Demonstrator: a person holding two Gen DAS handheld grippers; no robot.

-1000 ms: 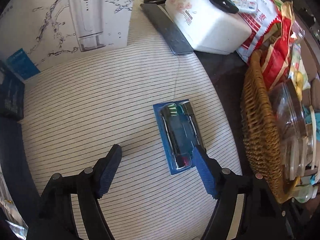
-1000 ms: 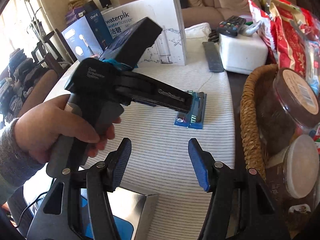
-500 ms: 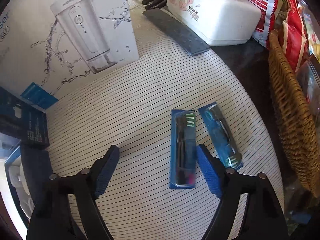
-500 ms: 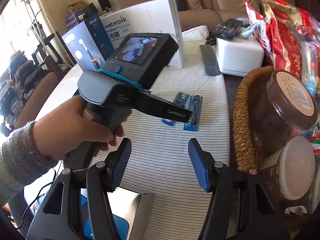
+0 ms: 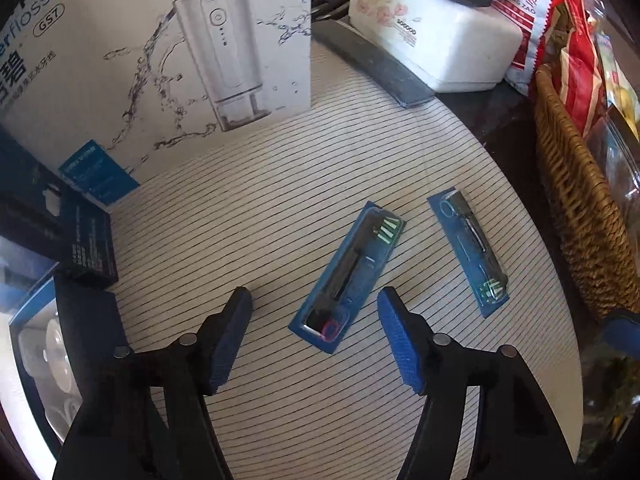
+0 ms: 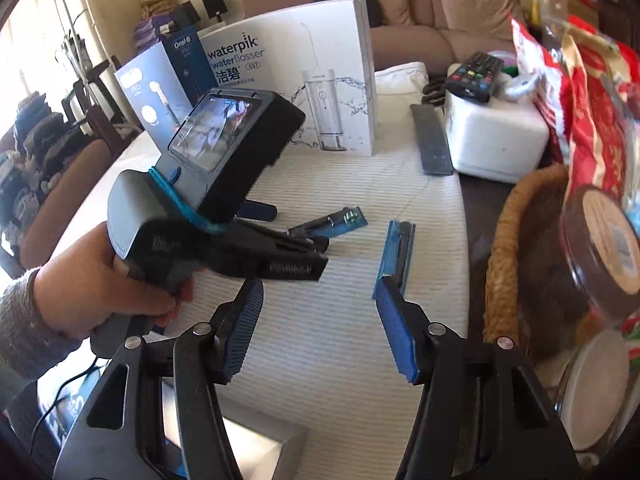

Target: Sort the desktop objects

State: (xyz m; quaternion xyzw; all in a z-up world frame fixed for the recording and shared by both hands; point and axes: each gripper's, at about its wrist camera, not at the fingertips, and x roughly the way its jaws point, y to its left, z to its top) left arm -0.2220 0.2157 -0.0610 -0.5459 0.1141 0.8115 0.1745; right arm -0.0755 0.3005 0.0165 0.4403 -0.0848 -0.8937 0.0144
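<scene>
Two blue blister packs of brush heads lie apart on the striped cloth. The left pack [image 5: 348, 276] is tilted, and its near end sits between the fingers of my left gripper [image 5: 314, 320]. That gripper's jaws are closing, and the pads stand clear of the pack. The right pack [image 5: 468, 252] lies nearer the basket. In the right wrist view a hand [image 6: 100, 292] holds the left gripper over the left pack [image 6: 344, 220]. My right gripper [image 6: 320, 292] hovers low, its jaws closing on nothing. Its right fingertip is just short of the right pack [image 6: 396, 252].
A white water flosser box [image 5: 160, 60] stands at the back, with a blue toothbrush box [image 6: 160, 80] beside it. A dark flat remote [image 5: 372, 64] and a white tissue box [image 5: 432, 40] lie behind. A wicker basket [image 5: 580, 220] with jars and snack bags borders the right. A small black box [image 5: 88, 248] sits left.
The two packs were stacked a second ago and now lie apart. The left pack has turned and come between the left fingers. Both grippers' jaws have narrowed.
</scene>
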